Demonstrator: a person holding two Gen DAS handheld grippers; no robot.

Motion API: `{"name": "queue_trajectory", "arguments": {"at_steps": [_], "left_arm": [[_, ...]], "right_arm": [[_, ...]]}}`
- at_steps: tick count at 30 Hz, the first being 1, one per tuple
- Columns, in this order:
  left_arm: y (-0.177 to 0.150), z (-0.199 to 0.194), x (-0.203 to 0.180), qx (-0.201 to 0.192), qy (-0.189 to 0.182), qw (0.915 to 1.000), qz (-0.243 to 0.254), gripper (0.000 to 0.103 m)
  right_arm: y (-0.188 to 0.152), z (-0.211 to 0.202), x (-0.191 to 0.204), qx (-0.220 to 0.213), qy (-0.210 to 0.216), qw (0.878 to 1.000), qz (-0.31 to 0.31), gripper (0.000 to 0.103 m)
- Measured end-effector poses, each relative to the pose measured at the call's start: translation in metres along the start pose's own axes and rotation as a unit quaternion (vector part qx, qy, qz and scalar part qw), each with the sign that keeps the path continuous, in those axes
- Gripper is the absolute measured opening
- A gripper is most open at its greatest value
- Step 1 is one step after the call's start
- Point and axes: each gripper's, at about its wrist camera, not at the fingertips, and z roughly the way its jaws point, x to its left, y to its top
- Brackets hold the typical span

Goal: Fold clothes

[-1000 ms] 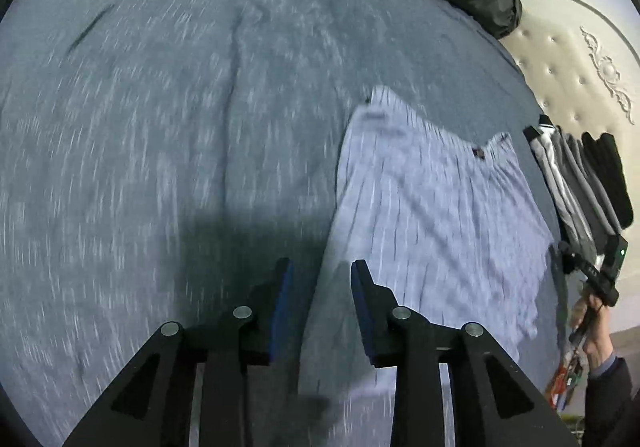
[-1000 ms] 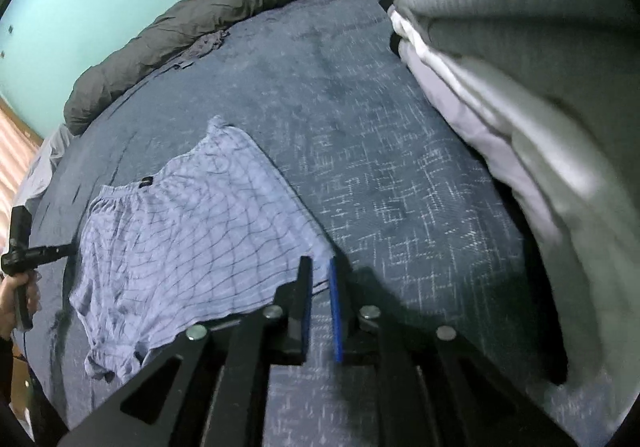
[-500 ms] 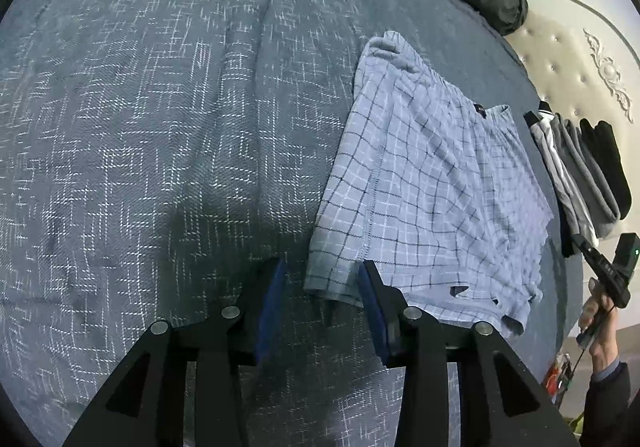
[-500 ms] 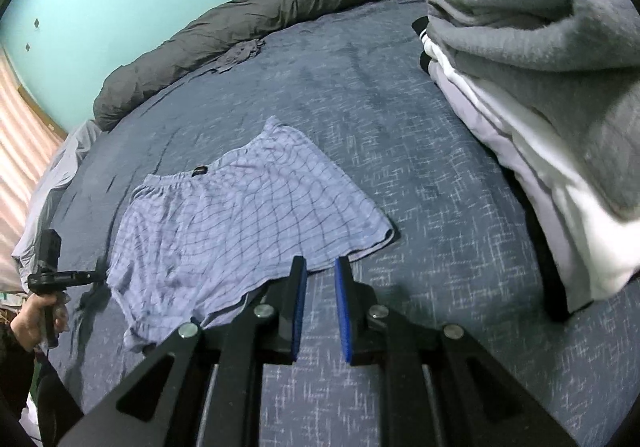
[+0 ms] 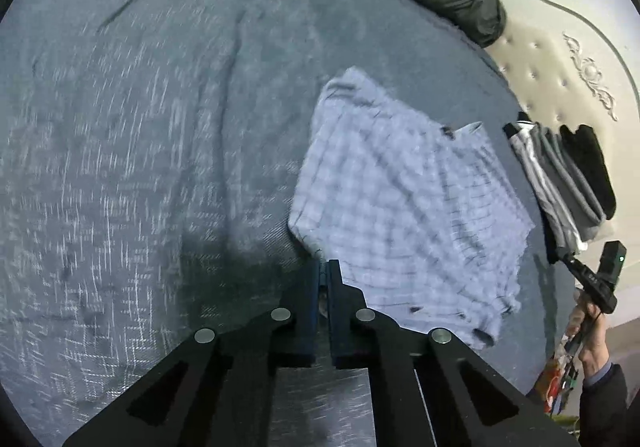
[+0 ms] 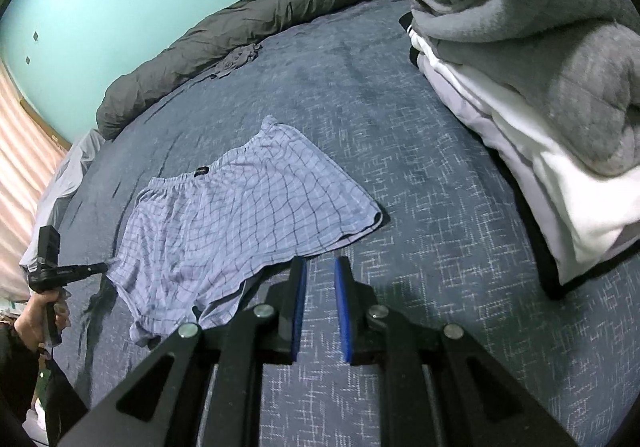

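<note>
Left wrist view: the left gripper point(image 5: 323, 267) is pinched shut on the near corner of the checked shorts point(image 5: 404, 207). Right gripper point(image 6: 320, 267) hangs a little open, holding nothing, just beside the shorts on the blue bed point(image 6: 420, 207).

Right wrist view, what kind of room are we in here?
Most likely a bedroom. The shorts lie on a wide blue bedspread, a rolled dark duvet runs along the far edge, and the left view shows a tufted headboard.
</note>
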Motion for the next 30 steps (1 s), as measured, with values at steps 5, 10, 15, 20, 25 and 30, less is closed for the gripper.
{"name": "queue_trajectory", "arguments": {"at_steps": [5, 10, 15, 20, 25, 30], "left_arm": [[0.015, -0.008, -0.033, -0.01, -0.006, 0.9995, 0.03, 0.003], [0.04, -0.007, -0.093, -0.012, -0.018, 0.9972, 0.071, 0.003], [0.06, 0.019, -0.175, 0.006, -0.035, 0.9915, 0.125, 0.003], [0.071, 0.078, -0.267, 0.041, -0.056, 0.9829, 0.171, 0.003], [0.057, 0.15, -0.33, 0.084, -0.068, 0.9756, 0.191, 0.003], [0.037, 0.189, -0.338, 0.118, -0.058, 0.9737, 0.186, 0.018]], "right_arm": [[0.0, -0.001, -0.003, -0.001, 0.005, 1.0, 0.004, 0.014], [0.002, -0.004, -0.003, -0.005, 0.013, 1.0, 0.003, 0.014], [0.005, -0.007, -0.001, -0.005, 0.025, 1.0, -0.001, 0.014], [0.008, -0.009, -0.003, -0.005, 0.038, 0.999, 0.003, 0.014], [0.011, -0.009, -0.008, -0.006, 0.049, 0.999, 0.008, 0.014], [0.014, 0.004, -0.016, 0.005, 0.054, 0.998, 0.021, 0.013]]}}
